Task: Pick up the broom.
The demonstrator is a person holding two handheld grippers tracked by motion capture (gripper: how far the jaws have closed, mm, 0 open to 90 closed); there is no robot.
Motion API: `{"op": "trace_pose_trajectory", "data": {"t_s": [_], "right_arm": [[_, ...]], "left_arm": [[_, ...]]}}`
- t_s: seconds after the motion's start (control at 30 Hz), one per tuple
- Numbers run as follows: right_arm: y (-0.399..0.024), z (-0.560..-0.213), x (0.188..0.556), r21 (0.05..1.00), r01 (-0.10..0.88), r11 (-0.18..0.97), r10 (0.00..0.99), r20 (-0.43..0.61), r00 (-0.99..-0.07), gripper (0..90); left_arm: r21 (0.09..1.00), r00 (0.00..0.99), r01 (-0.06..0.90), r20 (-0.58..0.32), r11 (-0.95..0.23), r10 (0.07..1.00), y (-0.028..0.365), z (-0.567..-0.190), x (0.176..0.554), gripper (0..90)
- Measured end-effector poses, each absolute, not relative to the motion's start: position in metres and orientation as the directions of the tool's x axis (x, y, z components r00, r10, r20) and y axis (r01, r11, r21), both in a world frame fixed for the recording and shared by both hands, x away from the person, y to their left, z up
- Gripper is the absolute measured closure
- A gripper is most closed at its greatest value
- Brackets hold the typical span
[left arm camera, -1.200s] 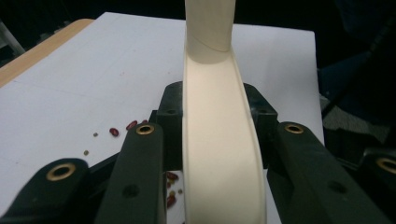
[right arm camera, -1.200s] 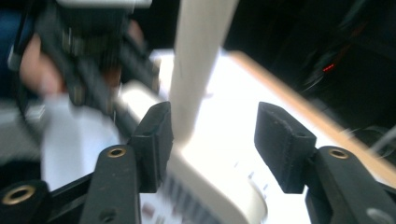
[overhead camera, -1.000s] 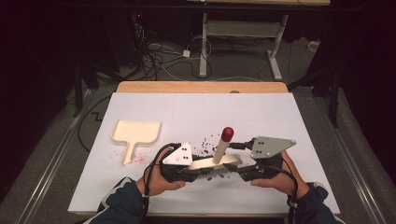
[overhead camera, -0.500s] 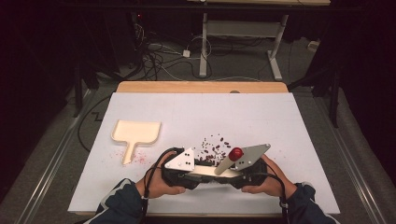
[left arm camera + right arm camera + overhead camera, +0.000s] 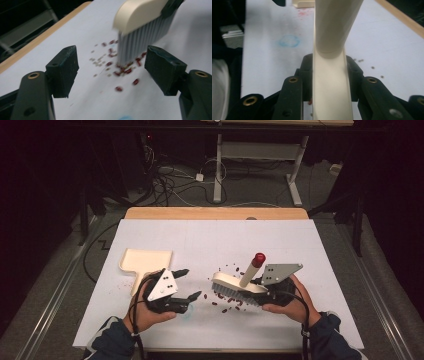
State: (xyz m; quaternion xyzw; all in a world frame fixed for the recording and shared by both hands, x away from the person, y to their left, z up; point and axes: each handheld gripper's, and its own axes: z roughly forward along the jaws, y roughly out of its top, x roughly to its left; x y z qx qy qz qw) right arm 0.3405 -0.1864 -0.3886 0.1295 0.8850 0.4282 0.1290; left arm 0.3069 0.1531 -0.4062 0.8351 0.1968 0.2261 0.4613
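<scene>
the cream smooth plastic hand brush point(image 5: 235, 284) has a faint sheen, with fine grey synthetic-looking bristles point(image 5: 136, 43). the matching cream plastic dustpan point(image 5: 144, 261) looks matt. the white table cover point(image 5: 215, 245) looks like matt paper, over a light wooden tabletop edge point(image 5: 215, 213).
</scene>
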Motion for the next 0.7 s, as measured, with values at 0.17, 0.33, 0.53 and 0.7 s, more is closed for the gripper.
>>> {"op": "trace_pose_trajectory", "data": {"t_s": [0.17, 0.33, 0.53, 0.7], "right_arm": [[-0.196, -0.384, 0.347, 0.794, 0.145, 0.59, 0.411, -0.141, -0.901, 67.4], [-0.206, -0.382, 0.352, 0.806, 0.167, 0.568, 0.463, -0.145, -0.875, 67.4], [-0.212, -0.382, 0.357, 0.803, 0.183, 0.567, 0.517, -0.174, -0.838, 67.4], [-0.216, -0.384, 0.363, 0.79, 0.193, 0.582, 0.558, -0.216, -0.801, 67.4]], "left_arm": [[0.848, 0.755, 0.188, 0.199, -0.496, 0.625, 0.183, -0.42, 0.308, 23.8], [0.835, 0.708, 0.243, 0.196, -0.494, 0.679, 0.202, -0.432, 0.305, 20.7], [0.801, 0.718, 0.266, 0.207, -0.537, 0.665, 0.212, -0.444, 0.293, 20.6], [0.793, 0.722, 0.276, 0.202, -0.543, 0.661, 0.214, -0.448, 0.287, 20.1]]}}
